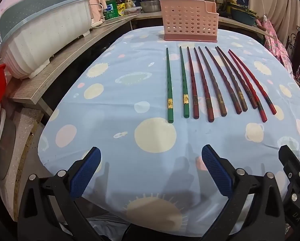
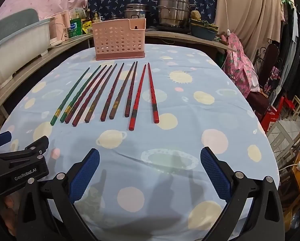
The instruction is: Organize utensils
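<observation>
Ten chopsticks lie side by side on the blue planet-print tablecloth, two green, six dark red-brown, two bright red, tips toward the pink perforated holder, with left gripper and right gripper both spread wide, holding nothing.

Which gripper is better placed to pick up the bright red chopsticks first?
Right. The bright red chopsticks lie at the row's right end, nearly straight ahead of the open right gripper; from the left gripper they sit far off to the right.
</observation>
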Tool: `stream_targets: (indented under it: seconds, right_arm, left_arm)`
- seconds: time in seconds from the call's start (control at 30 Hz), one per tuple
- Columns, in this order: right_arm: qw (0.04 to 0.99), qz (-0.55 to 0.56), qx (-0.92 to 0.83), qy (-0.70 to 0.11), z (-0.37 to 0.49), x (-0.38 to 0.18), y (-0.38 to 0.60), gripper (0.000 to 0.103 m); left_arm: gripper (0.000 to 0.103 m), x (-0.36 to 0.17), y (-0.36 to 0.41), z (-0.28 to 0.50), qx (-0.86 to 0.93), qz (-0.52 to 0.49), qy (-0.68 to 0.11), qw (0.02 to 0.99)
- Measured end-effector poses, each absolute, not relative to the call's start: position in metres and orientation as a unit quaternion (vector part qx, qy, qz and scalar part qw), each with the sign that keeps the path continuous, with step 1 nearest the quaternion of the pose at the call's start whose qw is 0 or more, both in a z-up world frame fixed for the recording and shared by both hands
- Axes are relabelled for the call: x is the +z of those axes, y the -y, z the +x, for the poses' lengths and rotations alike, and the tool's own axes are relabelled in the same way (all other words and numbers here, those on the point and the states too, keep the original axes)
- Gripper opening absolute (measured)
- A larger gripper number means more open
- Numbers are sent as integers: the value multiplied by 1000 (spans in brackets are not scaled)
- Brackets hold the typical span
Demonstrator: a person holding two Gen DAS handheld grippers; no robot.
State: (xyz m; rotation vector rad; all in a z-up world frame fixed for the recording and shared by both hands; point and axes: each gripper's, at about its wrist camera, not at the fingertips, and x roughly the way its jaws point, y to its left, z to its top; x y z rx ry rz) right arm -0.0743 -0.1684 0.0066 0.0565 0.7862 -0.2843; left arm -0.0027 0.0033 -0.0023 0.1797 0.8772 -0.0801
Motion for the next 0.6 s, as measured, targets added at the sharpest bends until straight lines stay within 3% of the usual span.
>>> stream_targets:
  seconds: [0.6]
  right_arm:
    - [913,30,-138,-384,-74,5,169,96]
  left_arm:
    - [96,-4,-4,-4,-39,88,-423,901]
